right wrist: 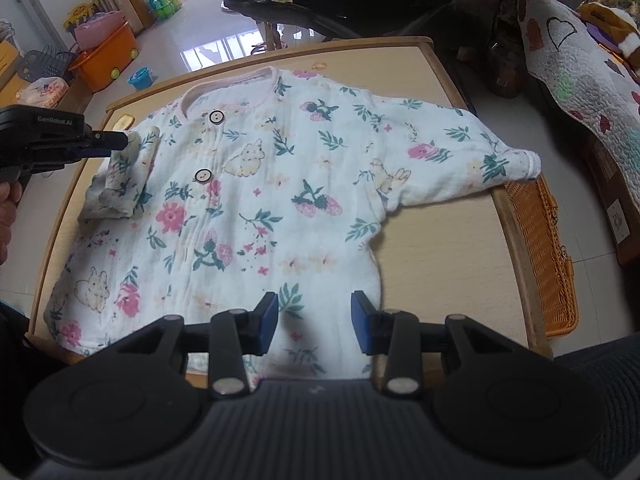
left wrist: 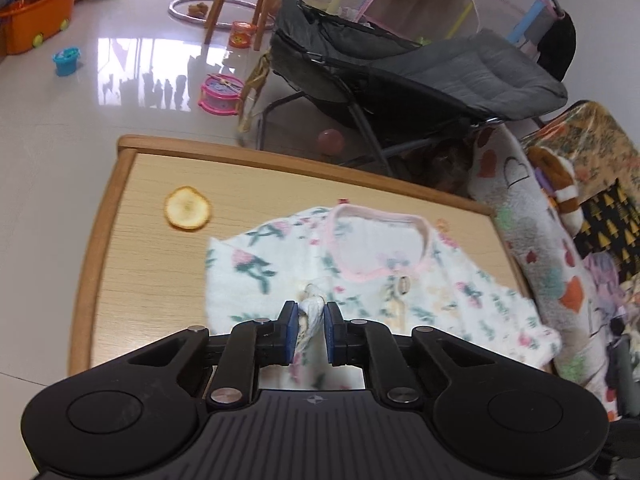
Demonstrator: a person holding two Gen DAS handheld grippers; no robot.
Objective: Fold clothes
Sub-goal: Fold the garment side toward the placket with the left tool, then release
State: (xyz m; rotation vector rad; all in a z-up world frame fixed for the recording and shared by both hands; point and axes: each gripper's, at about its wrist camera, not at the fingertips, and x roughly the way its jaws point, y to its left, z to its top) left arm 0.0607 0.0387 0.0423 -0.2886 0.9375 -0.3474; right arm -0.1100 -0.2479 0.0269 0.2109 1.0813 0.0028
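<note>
**Floral baby top on a wooden table, one cuff pinched**

I see a child's quilted cotton top (right wrist: 256, 200), white with pink flowers, rabbits and two round buttons, lying flat on a rounded wooden table (right wrist: 440, 240). My left gripper (left wrist: 312, 326) is clenched on the sleeve cuff (left wrist: 310, 320), folded inward over the chest. My right gripper (right wrist: 314, 326) hovers parted above the hem, grasping nothing. A woven wicker basket (right wrist: 548, 256) sits beside the table (contents hidden); an orange plastic bin (right wrist: 108, 60) holds a pink basket.
</note>
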